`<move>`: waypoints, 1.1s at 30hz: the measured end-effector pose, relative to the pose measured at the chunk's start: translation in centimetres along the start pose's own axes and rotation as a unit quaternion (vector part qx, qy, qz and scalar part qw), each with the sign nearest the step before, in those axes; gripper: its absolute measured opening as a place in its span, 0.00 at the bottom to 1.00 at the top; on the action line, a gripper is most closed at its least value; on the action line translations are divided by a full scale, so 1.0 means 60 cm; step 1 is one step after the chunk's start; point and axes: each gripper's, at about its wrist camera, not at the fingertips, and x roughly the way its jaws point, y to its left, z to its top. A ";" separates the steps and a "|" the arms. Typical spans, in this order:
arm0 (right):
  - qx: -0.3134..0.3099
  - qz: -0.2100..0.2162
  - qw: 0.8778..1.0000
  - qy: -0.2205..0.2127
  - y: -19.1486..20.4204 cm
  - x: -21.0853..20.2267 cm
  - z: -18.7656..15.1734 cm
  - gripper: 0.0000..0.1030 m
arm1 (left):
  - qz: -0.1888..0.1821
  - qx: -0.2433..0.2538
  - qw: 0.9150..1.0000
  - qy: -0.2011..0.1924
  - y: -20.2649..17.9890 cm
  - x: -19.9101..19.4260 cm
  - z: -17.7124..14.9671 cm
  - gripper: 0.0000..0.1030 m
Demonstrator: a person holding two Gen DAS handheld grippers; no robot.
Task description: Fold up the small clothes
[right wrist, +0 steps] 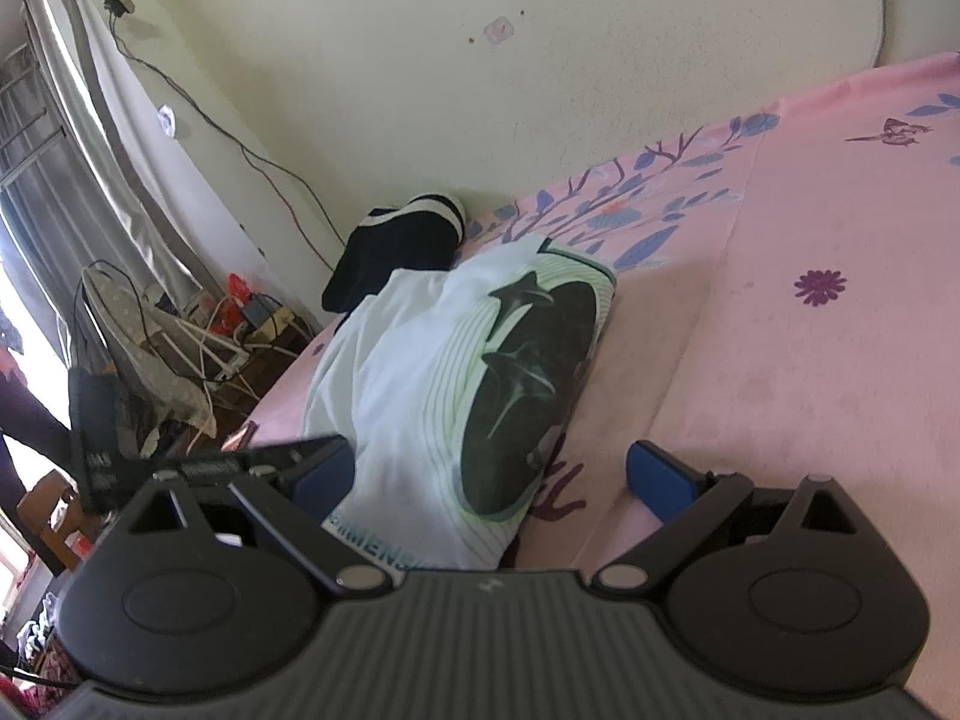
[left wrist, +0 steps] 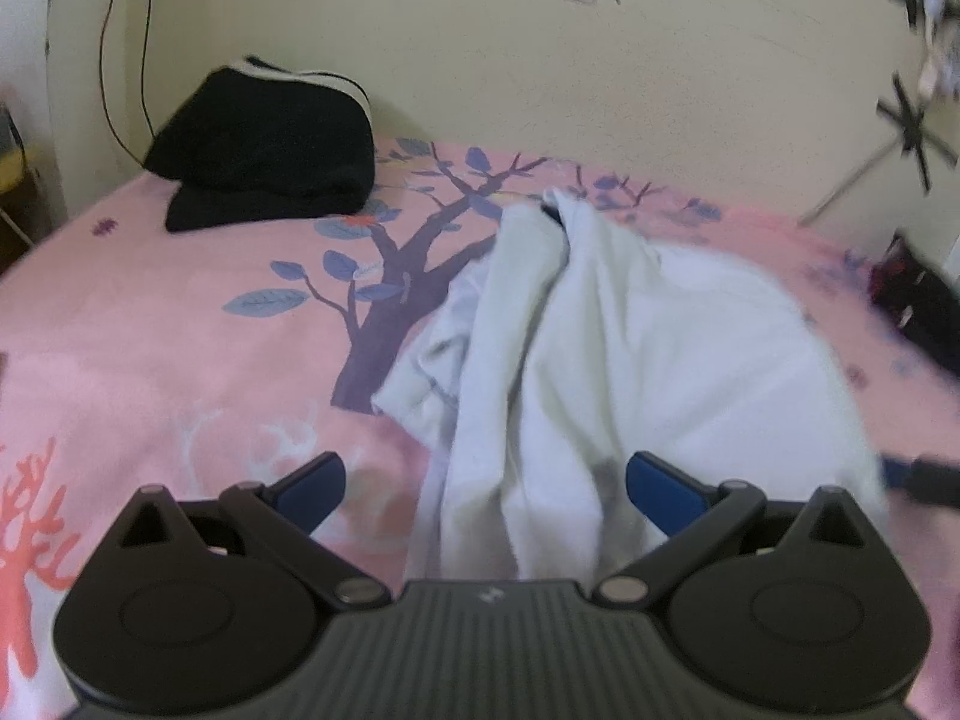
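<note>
A white T-shirt (left wrist: 606,354) lies rumpled on the pink floral bedsheet (left wrist: 150,330), its near part running between my left gripper's (left wrist: 486,480) open blue fingers. In the right wrist view the same shirt (right wrist: 420,372) shows a dark round print (right wrist: 528,372) and lettering at its near hem. My right gripper (right wrist: 489,477) is open just over the shirt's near edge, with fabric between the fingers. The other gripper's dark body (right wrist: 198,468) sits at the shirt's left. The right gripper's tip (left wrist: 924,477) shows at the shirt's right edge in the left wrist view.
A folded black garment with white stripes (left wrist: 264,150) sits at the bed's far corner by the wall; it also shows in the right wrist view (right wrist: 402,246). Dark clothes (left wrist: 918,300) lie at the bed's right edge. Cables and clutter (right wrist: 198,348) fill the floor beside the bed.
</note>
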 end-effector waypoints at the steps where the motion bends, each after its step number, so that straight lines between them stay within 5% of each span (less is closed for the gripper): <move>1: 0.000 -0.001 1.000 0.005 0.000 0.005 0.005 0.91 | -0.013 -0.015 1.000 0.000 0.011 -0.002 0.008 1.00; 5: 0.014 0.017 0.999 0.031 -0.002 0.039 0.027 0.91 | -0.043 -0.049 0.998 0.005 0.044 0.002 0.034 1.00; 8: 0.028 0.027 0.998 0.043 0.008 0.083 0.039 0.89 | -0.041 -0.023 0.999 0.025 0.038 0.028 0.035 1.00; 10: 0.000 -0.016 0.999 0.042 0.030 0.107 0.046 0.56 | -0.043 0.007 0.999 0.027 0.017 0.032 0.028 0.99; 12: -0.015 -0.029 0.999 0.034 0.042 0.114 0.050 0.41 | -0.069 0.018 0.997 0.030 -0.003 0.031 0.019 0.98; 16: -0.029 -0.012 0.999 0.009 0.041 0.080 0.064 0.21 | -0.079 0.020 0.996 0.035 -0.048 0.040 0.025 0.68; 20: -0.056 -0.036 0.997 -0.024 0.017 0.023 0.088 0.20 | -0.120 0.003 0.992 0.044 -0.106 0.076 0.064 0.43; 26: -0.062 -0.115 0.983 -0.127 -0.093 -0.127 0.187 0.20 | -0.194 0.067 0.978 0.043 -0.328 0.155 0.175 0.38; 30: -0.066 -0.188 0.957 -0.209 -0.174 -0.239 0.266 0.20 | -0.261 0.111 0.959 0.014 -0.522 0.201 0.265 0.39; 31: -0.058 -0.207 0.950 -0.227 -0.199 -0.263 0.282 0.20 | -0.268 0.119 0.956 0.003 -0.575 0.217 0.284 0.43; 33: -0.024 -0.243 0.933 -0.262 -0.266 -0.304 0.304 0.25 | -0.273 0.130 0.953 -0.006 -0.655 0.256 0.302 0.69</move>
